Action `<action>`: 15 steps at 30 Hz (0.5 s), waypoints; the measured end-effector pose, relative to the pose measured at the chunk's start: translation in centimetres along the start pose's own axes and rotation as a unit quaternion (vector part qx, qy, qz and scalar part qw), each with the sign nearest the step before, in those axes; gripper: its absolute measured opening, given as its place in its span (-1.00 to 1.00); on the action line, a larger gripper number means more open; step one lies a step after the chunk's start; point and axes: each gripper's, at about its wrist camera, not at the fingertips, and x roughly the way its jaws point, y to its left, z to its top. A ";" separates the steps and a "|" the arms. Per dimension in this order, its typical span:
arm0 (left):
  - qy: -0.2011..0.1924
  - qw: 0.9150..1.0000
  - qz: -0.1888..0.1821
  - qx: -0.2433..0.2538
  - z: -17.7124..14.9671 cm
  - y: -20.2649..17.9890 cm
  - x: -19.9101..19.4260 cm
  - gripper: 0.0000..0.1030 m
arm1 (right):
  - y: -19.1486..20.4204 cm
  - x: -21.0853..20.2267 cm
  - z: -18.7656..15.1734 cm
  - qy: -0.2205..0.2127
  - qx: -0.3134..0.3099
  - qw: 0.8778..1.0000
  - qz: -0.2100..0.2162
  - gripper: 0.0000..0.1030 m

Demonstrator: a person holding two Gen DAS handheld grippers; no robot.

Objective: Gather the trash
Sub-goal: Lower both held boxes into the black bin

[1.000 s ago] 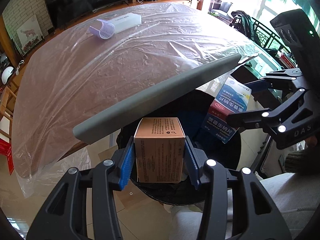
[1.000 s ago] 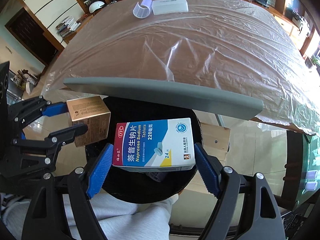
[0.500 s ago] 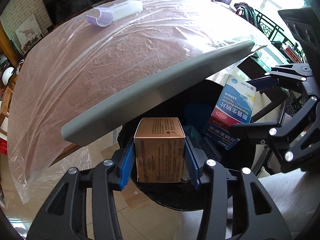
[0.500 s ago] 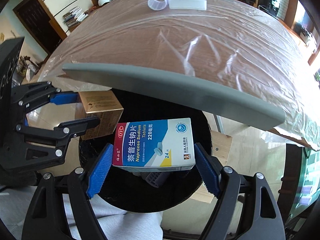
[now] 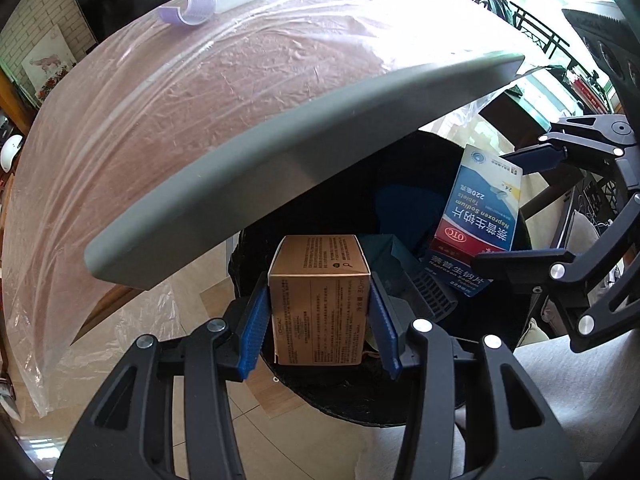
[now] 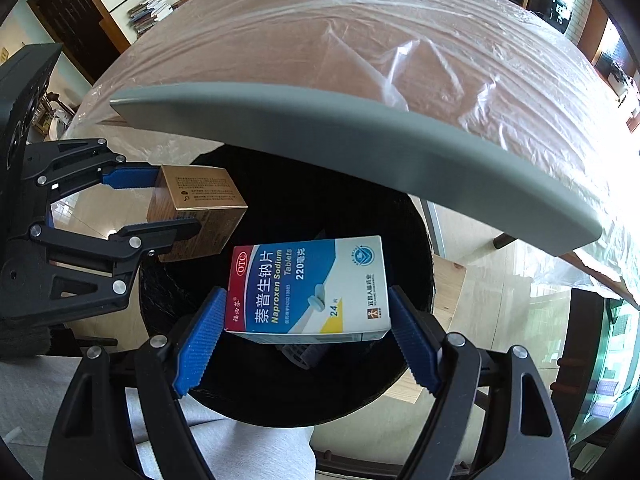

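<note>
Left gripper (image 5: pixel 320 320) clamps the brown box (image 5: pixel 320 304) and right gripper (image 6: pixel 308 340) clamps the pill box (image 6: pixel 308 288), both hanging directly over the black bin (image 6: pixel 416 240) just off the table (image 6: pixel 360 60) edge, so release looks like a straight drop.
</note>
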 end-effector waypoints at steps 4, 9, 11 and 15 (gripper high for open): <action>0.006 1.000 0.001 0.005 0.0 -0.1 0.6 -0.07 | 0.1 0.7 0.4 0.007 0.000 1.000 -0.001 0.52; 0.014 1.000 0.003 0.006 -0.3 -0.3 1.3 -0.07 | 0.3 1.3 0.9 0.013 0.003 1.000 -0.004 0.52; 0.017 1.000 0.004 0.007 0.0 -0.6 1.8 -0.07 | 0.4 1.5 1.1 0.014 0.005 1.000 -0.004 0.52; 0.025 1.000 0.004 0.006 -0.1 -0.6 2.7 -0.07 | 0.3 1.6 1.2 0.017 0.008 1.000 -0.003 0.53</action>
